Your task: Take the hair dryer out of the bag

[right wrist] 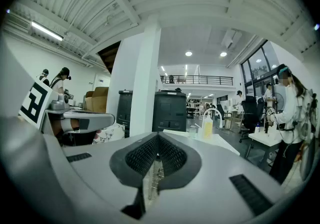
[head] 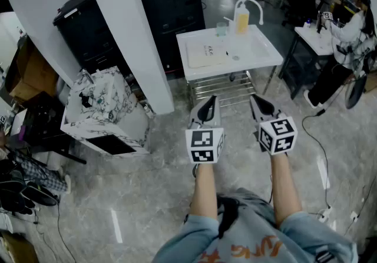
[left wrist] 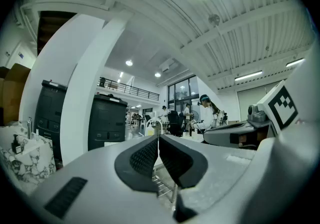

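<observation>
A flat white bag-like item (head: 206, 53) lies on the white table (head: 263, 50) ahead of me; no hair dryer shows in any view. My left gripper (head: 211, 99) and right gripper (head: 254, 99) hang side by side over the floor, short of the table's near edge, both pointing at it. The left gripper (left wrist: 158, 138) is shut with nothing between its pads. The right gripper (right wrist: 158, 136) is likewise shut and empty. Each gripper shows in the other's view: the right one (left wrist: 239, 136) and the left one (right wrist: 75, 118).
On the table stand a yellow spray bottle (head: 242, 20) and a small glass (head: 221, 28). A white pillar (head: 131, 32) rises at the left, a marble-patterned box (head: 100, 106) beside it. Black cabinets (head: 171, 3) stand behind. A person (head: 349, 32) works at a side table (head: 314, 39). Cables cross the floor (head: 321, 138).
</observation>
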Action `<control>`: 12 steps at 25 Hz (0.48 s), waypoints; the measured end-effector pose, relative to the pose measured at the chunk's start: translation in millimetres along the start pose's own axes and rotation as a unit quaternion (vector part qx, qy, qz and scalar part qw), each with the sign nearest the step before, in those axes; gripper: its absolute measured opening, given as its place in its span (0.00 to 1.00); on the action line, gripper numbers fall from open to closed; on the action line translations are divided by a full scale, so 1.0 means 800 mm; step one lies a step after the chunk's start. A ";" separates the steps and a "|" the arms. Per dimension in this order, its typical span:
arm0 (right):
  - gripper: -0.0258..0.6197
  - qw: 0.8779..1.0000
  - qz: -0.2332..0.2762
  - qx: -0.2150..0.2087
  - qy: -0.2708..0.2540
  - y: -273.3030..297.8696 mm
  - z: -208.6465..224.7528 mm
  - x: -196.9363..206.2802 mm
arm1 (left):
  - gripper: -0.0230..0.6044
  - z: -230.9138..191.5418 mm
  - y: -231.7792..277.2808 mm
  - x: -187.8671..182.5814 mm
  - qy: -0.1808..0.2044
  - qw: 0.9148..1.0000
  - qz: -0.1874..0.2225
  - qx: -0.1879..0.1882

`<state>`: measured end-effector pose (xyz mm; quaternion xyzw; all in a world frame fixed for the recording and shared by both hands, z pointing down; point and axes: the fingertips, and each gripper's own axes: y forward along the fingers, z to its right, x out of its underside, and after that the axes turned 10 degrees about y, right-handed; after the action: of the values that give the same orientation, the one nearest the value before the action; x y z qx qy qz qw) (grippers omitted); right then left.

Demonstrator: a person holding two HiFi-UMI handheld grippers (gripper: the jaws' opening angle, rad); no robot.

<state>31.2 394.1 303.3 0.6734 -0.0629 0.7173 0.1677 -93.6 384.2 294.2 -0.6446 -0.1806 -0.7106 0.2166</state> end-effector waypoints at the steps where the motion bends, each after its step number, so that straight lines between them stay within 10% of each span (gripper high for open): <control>1: 0.04 1.000 0.000 -0.001 -0.001 0.002 0.002 -0.003 | 0.04 -0.001 0.003 0.000 0.000 1.000 0.001 0.000; 12: 0.04 0.999 -0.009 0.036 -0.011 0.002 0.028 0.014 | 0.04 -0.011 0.014 0.021 -0.034 0.999 -0.006 -0.007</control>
<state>51.7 387.3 316.2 0.6874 -0.0330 0.7099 0.1496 -96.7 368.9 309.9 -0.6687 -0.1869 -0.6909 0.2016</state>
